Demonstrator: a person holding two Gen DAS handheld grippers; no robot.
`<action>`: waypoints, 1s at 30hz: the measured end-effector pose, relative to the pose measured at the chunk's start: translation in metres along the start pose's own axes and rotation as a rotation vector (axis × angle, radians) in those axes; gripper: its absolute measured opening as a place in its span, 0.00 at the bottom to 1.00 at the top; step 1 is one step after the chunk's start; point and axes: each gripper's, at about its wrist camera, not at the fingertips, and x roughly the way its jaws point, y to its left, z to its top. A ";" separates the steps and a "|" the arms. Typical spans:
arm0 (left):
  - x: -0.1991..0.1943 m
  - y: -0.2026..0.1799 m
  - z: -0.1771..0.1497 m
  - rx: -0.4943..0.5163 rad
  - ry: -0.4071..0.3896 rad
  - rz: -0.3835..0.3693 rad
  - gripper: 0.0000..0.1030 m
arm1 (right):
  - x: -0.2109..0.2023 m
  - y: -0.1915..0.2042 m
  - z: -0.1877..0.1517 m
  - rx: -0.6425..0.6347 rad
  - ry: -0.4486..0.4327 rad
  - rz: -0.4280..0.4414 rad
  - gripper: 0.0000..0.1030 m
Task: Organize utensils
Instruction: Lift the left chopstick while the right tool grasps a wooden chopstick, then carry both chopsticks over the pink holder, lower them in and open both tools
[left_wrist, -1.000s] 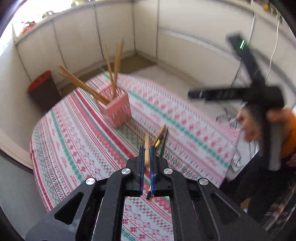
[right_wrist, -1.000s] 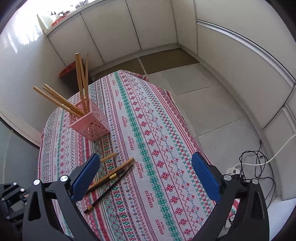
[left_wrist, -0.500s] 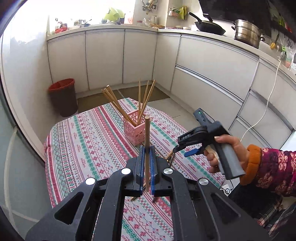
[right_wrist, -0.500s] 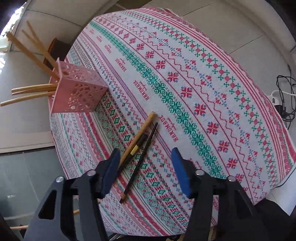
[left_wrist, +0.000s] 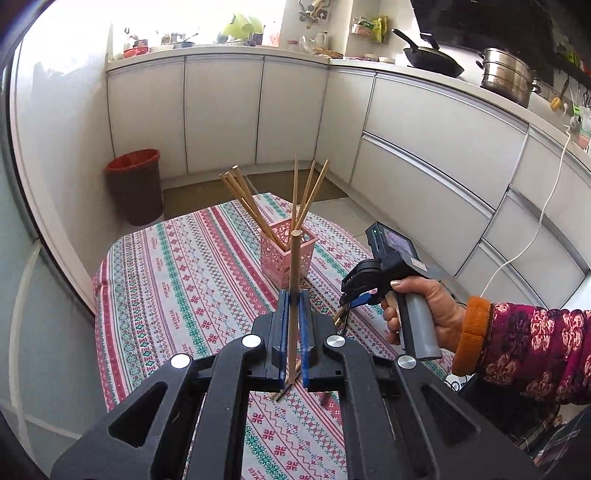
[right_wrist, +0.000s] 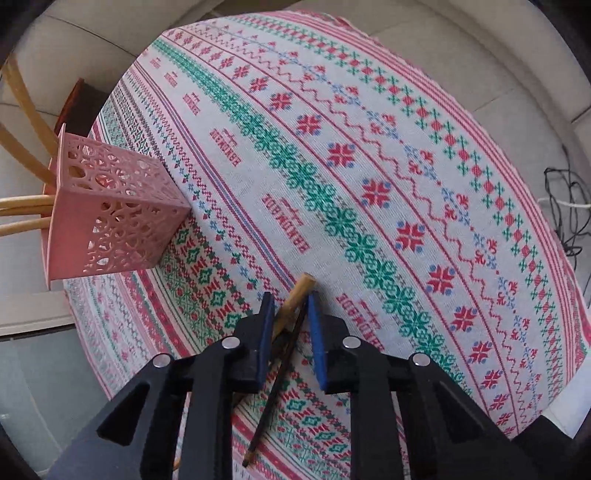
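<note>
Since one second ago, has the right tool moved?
Yes. The right tool has come down toward the tablecloth, its jaws closing around the chopsticks lying there.

The tabletop (right_wrist: 369, 155) is covered by matt woven cloth with a stitched-looking pattern. Beside it, the pink basket (right_wrist: 110, 214) is seen as pierced, smooth plastic. The chopsticks (left_wrist: 295, 288) are shown as pale, unvarnished wood. Matt black plastic is seen on the left claw (left_wrist: 293, 325), with blue rubbery pads (left_wrist: 305, 332) and shiny metal rivets.
</note>
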 end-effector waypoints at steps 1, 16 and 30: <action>0.000 0.001 0.000 -0.002 0.000 0.001 0.04 | 0.000 0.001 0.000 -0.002 -0.010 -0.001 0.15; -0.015 -0.009 0.006 -0.001 -0.047 -0.002 0.04 | -0.090 -0.017 -0.027 -0.132 -0.209 0.244 0.08; -0.023 -0.018 0.012 0.007 -0.086 -0.025 0.04 | -0.145 -0.030 -0.055 -0.188 -0.251 0.252 0.04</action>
